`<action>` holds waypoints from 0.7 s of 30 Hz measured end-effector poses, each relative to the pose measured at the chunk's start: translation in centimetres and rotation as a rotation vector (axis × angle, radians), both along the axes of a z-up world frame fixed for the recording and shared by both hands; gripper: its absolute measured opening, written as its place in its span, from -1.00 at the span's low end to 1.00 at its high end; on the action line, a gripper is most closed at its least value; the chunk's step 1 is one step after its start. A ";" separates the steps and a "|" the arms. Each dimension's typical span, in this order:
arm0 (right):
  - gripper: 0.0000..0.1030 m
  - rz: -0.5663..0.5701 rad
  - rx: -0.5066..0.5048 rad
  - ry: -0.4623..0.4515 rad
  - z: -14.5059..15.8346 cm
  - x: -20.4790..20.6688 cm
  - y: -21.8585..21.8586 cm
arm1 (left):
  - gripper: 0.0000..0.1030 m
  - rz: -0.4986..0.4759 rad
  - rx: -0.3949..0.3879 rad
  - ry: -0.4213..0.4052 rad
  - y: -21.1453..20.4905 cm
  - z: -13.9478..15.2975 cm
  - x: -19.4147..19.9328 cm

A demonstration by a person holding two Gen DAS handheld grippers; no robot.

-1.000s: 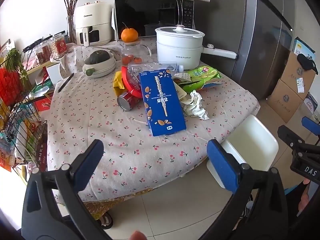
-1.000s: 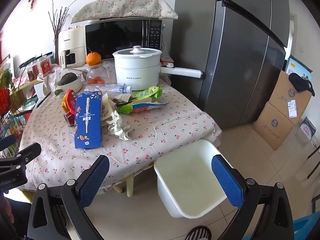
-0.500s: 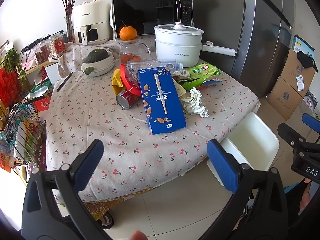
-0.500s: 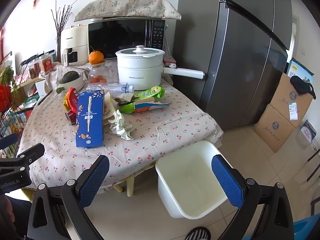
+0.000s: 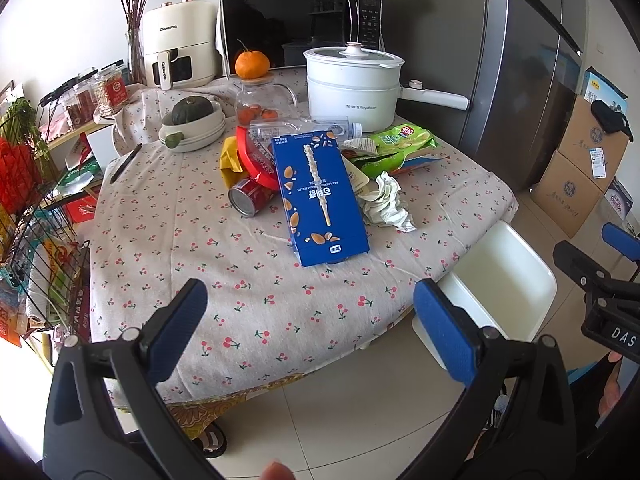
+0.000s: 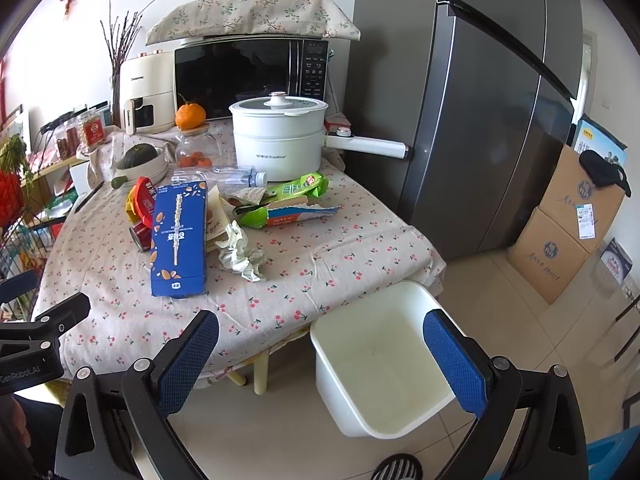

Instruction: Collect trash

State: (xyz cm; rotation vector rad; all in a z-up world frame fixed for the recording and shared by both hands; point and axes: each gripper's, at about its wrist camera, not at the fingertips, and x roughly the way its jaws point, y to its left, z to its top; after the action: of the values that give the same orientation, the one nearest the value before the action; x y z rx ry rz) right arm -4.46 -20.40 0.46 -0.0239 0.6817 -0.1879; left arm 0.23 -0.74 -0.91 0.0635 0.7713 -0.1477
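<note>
Both tools, left tool and right tool, wide open, empty; bin interior only in right view

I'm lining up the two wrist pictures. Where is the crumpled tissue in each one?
Left wrist: the crumpled tissue lies right of centre, against the right edge of the blue box.
Right wrist: the tissue lies left of centre, again right of the box.
Shared landmark: the white pot behind.

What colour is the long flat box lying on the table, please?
Blue box, with almond pictures; clearest in the left wrist view.
</note>
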 end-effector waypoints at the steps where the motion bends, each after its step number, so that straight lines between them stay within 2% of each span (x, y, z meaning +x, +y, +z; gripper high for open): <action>1: 1.00 0.000 0.001 0.000 0.0 0.0 0.0 | 0.99 0.000 0.000 0.000 0.0 0.0 0.0; 21: 1.00 -0.001 -0.001 0.001 -0.1 -0.1 0.0 | 0.99 0.000 0.001 0.000 -0.1 -0.1 0.0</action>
State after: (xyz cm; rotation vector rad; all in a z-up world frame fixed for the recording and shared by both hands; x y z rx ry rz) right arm -4.55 -20.40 0.38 -0.0247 0.6826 -0.1887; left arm 0.18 -0.81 -0.98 0.0648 0.7712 -0.1474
